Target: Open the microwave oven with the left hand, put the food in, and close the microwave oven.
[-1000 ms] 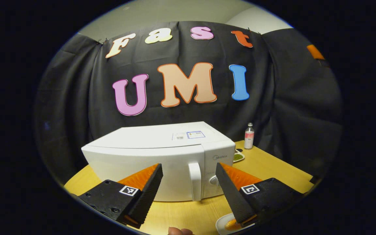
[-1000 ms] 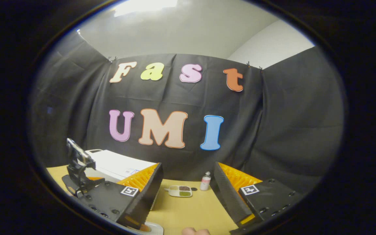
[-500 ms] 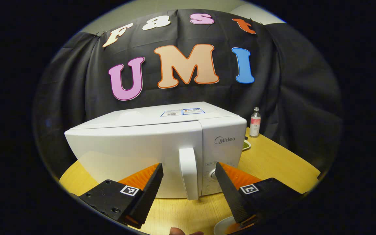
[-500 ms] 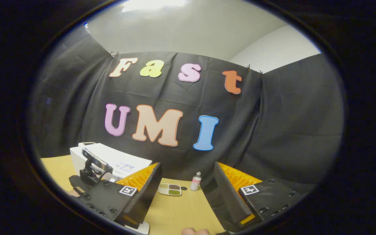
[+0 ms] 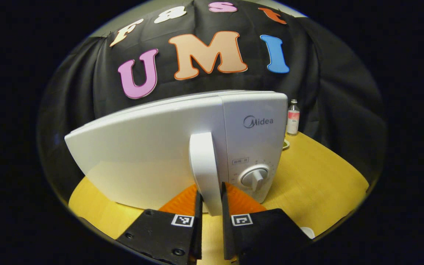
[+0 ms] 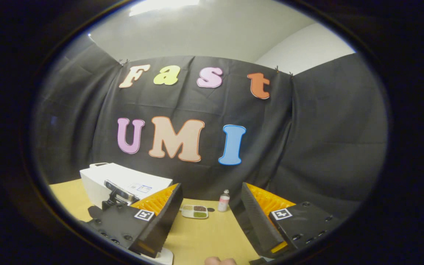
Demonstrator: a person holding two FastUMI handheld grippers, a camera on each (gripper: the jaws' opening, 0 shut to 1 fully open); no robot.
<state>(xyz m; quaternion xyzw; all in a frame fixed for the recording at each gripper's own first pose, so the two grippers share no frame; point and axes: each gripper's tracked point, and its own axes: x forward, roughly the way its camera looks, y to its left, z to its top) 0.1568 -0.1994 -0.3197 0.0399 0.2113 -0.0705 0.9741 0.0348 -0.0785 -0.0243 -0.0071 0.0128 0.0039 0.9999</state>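
Note:
The white microwave (image 5: 149, 147) stands close in front in the left gripper view, its door shut. My left gripper (image 5: 210, 200) is shut on the lower end of the upright door handle (image 5: 202, 162), one finger on each side. A white plate rim (image 5: 307, 232) peeks out at the lower right, and what lies on it is hidden. In the right gripper view the microwave (image 6: 123, 178) is at the far left with the left gripper's body (image 6: 118, 193) in front of it. My right gripper (image 6: 211, 195) hangs open above the table, holding nothing. A plate edge (image 6: 166, 257) shows under its left finger.
The yellow wooden table (image 5: 318, 176) extends to the right of the microwave. A control dial (image 5: 254, 178) sits beside the handle. A small bottle (image 6: 223, 201) and a divided dish (image 6: 194, 211) of dark and green bits stand at the back by the black cloth.
My left gripper has moved in towards the microwave and gone from open to shut around the door handle. The right gripper has stayed open, its view shifting only slightly.

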